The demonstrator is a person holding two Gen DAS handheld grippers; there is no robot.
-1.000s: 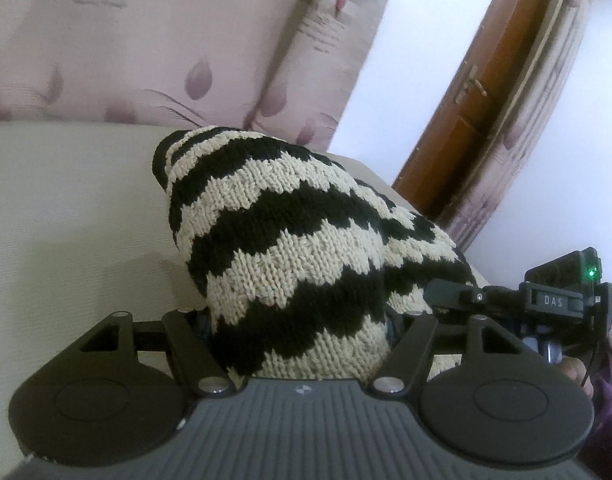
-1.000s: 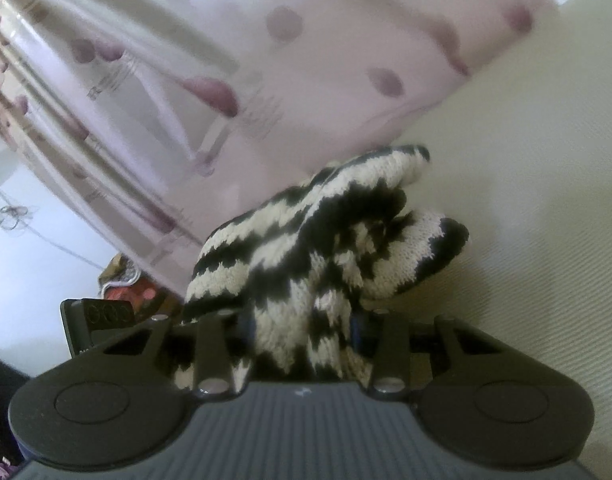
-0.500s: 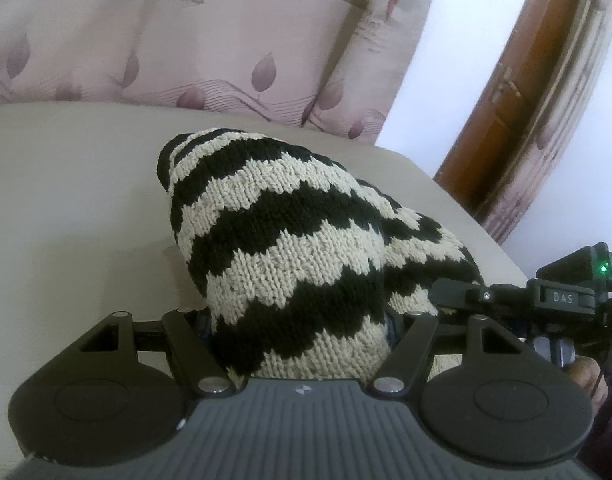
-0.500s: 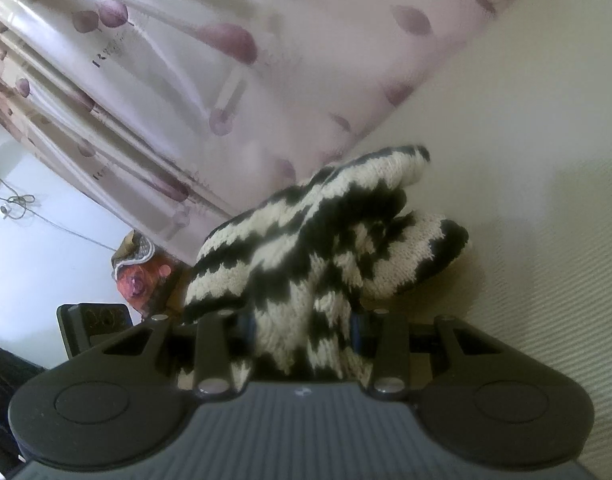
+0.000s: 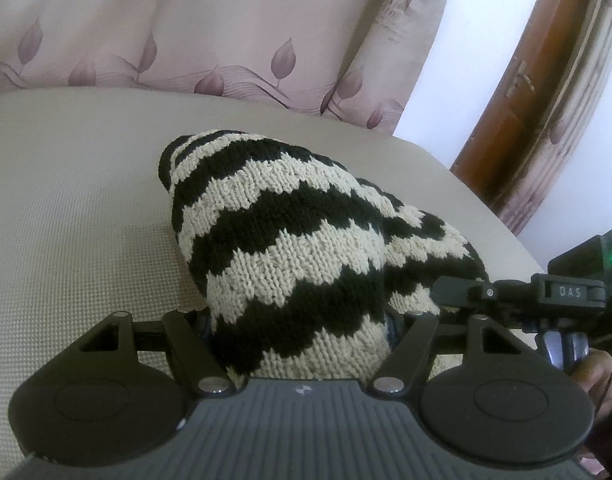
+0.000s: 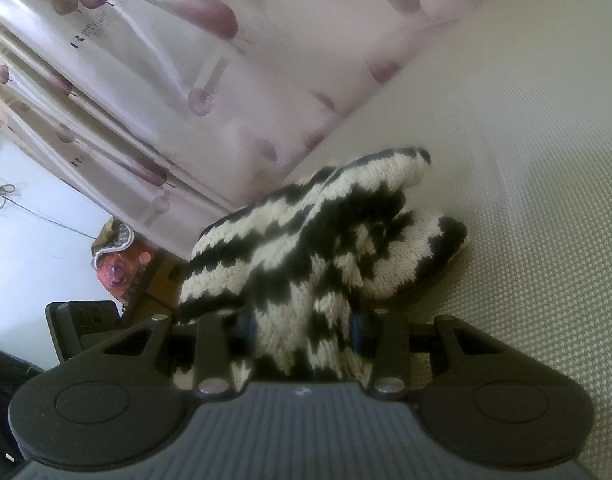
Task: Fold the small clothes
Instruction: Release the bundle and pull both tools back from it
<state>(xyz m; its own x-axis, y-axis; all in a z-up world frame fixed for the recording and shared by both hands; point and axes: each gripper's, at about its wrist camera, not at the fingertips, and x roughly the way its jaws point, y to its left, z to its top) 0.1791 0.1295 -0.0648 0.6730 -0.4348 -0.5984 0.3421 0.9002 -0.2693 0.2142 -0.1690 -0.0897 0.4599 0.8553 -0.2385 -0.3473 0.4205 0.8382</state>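
Knit garment (image 5: 290,256), black-and-cream zigzag stripes: bunched, raised above the beige textured counter (image 5: 74,208), far end drooping toward it. Left tongs (image 5: 298,320): clamped on a wide fold. Right tongs (image 6: 302,328): gripping a narrower bunch. Backdrop: pink leaf-print curtain (image 5: 226,32); brown wooden door (image 5: 546,92), far right.

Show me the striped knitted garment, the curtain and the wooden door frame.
striped knitted garment (image 5: 290,256), left wrist view, a cream stripe mid-body.
curtain (image 5: 226,40), left wrist view, pink leaf-printed cloth.
wooden door frame (image 5: 518,96), left wrist view, brown face.
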